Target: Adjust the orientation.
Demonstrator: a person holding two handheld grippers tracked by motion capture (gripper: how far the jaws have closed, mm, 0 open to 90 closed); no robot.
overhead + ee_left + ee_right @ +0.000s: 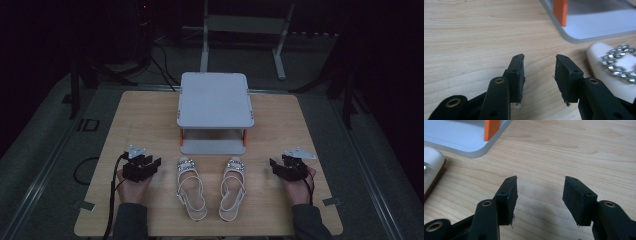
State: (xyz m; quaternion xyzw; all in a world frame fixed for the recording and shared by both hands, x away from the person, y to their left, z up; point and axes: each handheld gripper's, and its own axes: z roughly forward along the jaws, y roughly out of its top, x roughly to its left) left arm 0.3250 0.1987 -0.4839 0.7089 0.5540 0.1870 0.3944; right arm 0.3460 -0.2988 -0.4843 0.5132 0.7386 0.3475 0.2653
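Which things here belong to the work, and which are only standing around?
Belonging to the work:
- left sandal
- right sandal
- grey two-level rack
- left gripper, open, empty
- right gripper, open, empty

Only standing around:
- metal frame on the floor behind the table
- black cables on the floor
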